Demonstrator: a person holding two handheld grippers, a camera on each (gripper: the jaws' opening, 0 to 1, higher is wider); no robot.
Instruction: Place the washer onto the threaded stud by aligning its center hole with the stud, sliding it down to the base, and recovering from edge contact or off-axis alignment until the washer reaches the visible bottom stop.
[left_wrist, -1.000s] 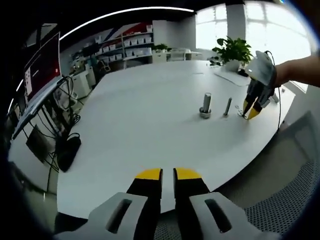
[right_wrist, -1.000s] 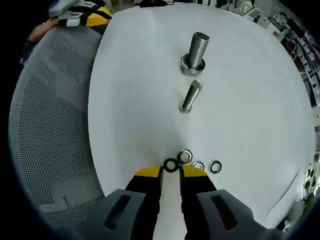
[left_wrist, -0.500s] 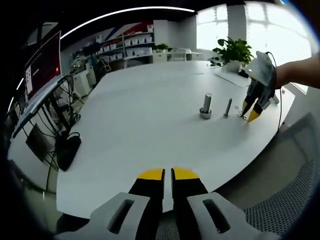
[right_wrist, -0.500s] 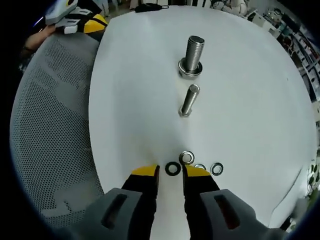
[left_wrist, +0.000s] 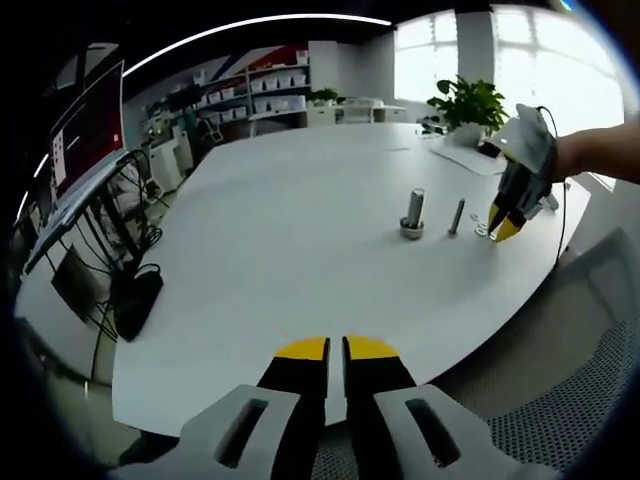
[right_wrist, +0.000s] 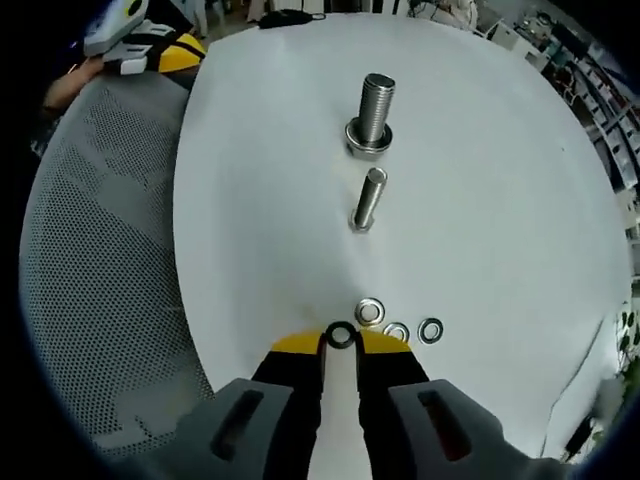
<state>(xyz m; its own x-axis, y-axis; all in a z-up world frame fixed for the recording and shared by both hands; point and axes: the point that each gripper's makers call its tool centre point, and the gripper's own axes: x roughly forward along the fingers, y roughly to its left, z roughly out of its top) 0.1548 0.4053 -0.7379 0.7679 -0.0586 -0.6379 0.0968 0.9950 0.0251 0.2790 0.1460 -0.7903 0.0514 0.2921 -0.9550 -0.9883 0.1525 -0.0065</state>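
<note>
On the white table (right_wrist: 480, 200) stand two upright threaded studs: a thick stud (right_wrist: 372, 105) (left_wrist: 413, 210) with a ring at its base, and a thin stud (right_wrist: 366, 199) (left_wrist: 456, 215) closer to me. A black washer (right_wrist: 341, 335) sits between the yellow tips of my right gripper (right_wrist: 340, 342), which is shut on it low at the table near the front edge. Three silver washers (right_wrist: 397, 331) lie just beyond and to the right. In the left gripper view the right gripper (left_wrist: 503, 226) hangs right of the studs. My left gripper (left_wrist: 335, 347) is shut on nothing, far back over the table edge.
A grey mesh chair (right_wrist: 90, 260) lies along the table's left edge in the right gripper view, with the left gripper (right_wrist: 150, 45) above it. A potted plant (left_wrist: 466, 103) and papers sit at the far side. Shelves, a monitor and cables stand off the table's left.
My right gripper's jaws, wider apart half a second ago, have closed in on the black washer. The left gripper has stayed in place.
</note>
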